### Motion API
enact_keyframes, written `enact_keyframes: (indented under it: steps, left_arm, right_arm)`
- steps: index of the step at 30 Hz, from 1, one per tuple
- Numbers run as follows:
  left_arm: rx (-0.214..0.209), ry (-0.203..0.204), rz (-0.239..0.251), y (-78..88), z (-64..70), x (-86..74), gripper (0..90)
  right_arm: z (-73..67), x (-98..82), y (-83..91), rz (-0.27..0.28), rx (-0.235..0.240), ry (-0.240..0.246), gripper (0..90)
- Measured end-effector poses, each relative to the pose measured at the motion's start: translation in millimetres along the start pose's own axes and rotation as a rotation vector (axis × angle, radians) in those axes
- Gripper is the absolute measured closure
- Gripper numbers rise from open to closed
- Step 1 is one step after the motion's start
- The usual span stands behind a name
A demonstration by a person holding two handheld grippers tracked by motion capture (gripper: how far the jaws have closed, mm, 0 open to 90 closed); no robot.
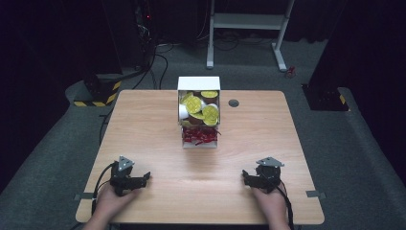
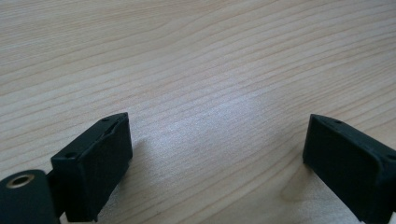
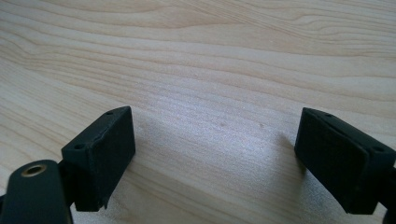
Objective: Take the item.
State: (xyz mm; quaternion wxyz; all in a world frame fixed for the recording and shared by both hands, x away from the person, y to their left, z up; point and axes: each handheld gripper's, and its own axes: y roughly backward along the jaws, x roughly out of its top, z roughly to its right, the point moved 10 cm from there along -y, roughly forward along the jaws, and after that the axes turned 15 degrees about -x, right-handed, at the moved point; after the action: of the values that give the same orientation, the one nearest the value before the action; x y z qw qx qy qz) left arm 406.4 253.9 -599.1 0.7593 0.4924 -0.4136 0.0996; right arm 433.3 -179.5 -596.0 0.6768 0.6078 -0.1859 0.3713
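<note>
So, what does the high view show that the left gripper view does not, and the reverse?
The high view alone has the white box of yellow-lidded cups and red shreds, plus both hands. The left gripper view alone gives the left hand-held gripper close up, jaws wide apart, nothing between them. Both share the wooden table.

Left gripper (image 1: 146, 177) low, jaws wide apart, right gripper (image 1: 245, 176) likewise, both empty
</note>
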Motion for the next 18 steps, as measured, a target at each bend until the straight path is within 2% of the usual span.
enact_keyframes:
  steps: [18]
  left_arm:
    - [0.000, 0.000, 0.000, 0.0, 0.0, 0.0, 8.5]
  right_arm:
    - [0.4, -0.5, 0.4, -0.002, -0.002, 0.001, 12.3]
